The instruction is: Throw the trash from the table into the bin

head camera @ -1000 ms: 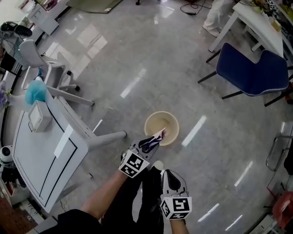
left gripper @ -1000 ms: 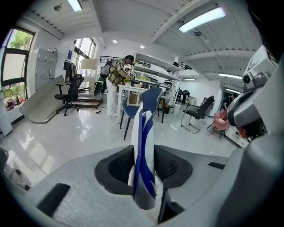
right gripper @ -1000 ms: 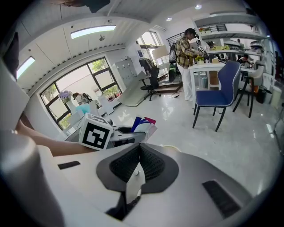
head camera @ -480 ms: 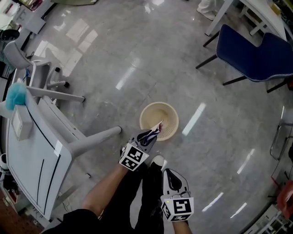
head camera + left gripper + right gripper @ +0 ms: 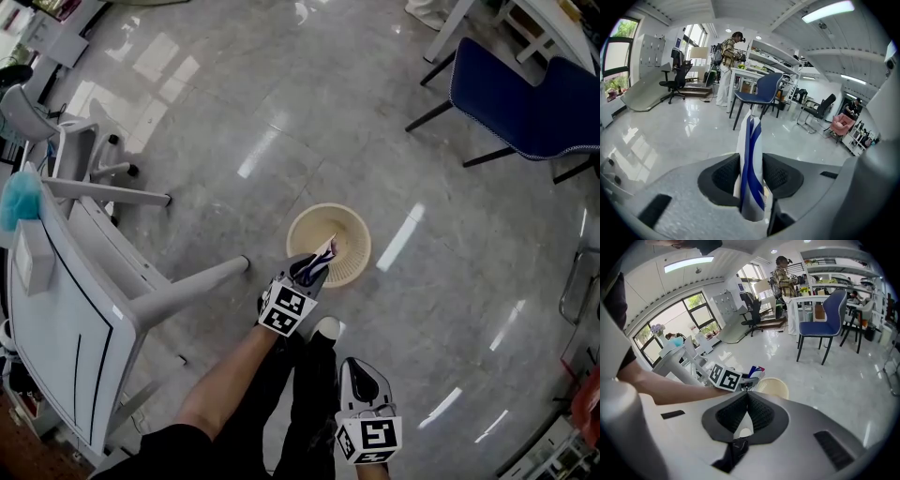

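Observation:
A blue-and-white wrapper (image 5: 750,164) stands upright between the pads of my left gripper (image 5: 751,176), which is shut on it. In the head view that left gripper (image 5: 312,270) hangs at the near rim of the round beige bin (image 5: 352,225) on the floor, and the wrapper (image 5: 323,251) pokes out over the bin's inside. My right gripper (image 5: 362,375) is lower in the picture, beside the person's legs, shut with nothing in it. In the right gripper view the right gripper (image 5: 746,397) has its pads together, with the bin (image 5: 774,386) and the wrapper (image 5: 756,371) ahead.
A white table (image 5: 56,319) on splayed legs stands at the left with a teal fluffy thing (image 5: 17,199) on it. A blue chair (image 5: 525,98) is at the upper right. Glossy grey floor surrounds the bin. A person stands at a far desk (image 5: 726,61).
My left gripper has sunk toward the bin with the wrapper, so that its tip now lies over the rim. The right gripper has dropped a little too.

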A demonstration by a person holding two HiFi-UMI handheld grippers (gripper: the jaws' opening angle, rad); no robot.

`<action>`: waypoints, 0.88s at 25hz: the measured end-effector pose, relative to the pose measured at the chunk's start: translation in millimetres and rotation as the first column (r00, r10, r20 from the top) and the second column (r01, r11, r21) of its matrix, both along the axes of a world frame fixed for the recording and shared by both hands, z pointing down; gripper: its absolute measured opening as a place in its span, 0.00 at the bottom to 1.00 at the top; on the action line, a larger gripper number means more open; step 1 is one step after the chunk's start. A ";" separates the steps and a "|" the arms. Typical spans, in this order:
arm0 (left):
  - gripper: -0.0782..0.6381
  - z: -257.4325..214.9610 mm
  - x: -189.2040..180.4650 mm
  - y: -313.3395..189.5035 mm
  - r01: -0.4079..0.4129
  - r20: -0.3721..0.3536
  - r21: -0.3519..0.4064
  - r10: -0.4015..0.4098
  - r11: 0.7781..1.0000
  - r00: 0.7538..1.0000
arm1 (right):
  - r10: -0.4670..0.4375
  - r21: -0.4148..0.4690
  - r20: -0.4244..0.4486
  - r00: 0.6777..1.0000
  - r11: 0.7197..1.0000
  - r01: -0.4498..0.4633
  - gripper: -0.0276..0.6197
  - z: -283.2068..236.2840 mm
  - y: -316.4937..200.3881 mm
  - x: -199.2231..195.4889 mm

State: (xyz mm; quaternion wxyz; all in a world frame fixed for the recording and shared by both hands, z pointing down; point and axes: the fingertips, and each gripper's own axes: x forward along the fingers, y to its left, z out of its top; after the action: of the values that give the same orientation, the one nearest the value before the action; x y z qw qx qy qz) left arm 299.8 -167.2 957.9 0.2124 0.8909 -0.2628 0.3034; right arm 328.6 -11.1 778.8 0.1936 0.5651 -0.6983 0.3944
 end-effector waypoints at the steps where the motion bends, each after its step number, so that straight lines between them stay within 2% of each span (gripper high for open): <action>1: 0.30 4.7 1.2 0.5 -0.002 0.005 -0.006 0.002 1.000 1.000 | 0.003 -0.004 0.000 1.000 1.000 -0.003 0.06 1.4 2.1 0.8; 8: 0.31 27.1 9.6 3.8 -0.014 0.030 -0.040 0.015 0.999 0.999 | 0.020 -0.019 -0.002 1.000 1.000 -0.020 0.06 6.1 8.9 4.7; 15: 0.35 37.7 16.2 5.8 -0.026 0.019 -0.068 0.027 0.997 0.999 | 0.027 -0.028 -0.009 1.000 0.999 -0.027 0.06 7.8 12.5 7.8; 22: 0.39 38.0 16.8 4.6 -0.034 0.012 -0.050 0.034 0.998 0.999 | 0.047 -0.032 0.010 0.999 0.998 -0.047 0.06 8.0 9.7 5.2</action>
State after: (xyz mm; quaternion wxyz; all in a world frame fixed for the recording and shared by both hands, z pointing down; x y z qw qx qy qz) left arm 316.6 -162.6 996.0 0.2279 0.8877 -0.2413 0.3190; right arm 333.8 -1.4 786.9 0.1892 0.5760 -0.6796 0.4129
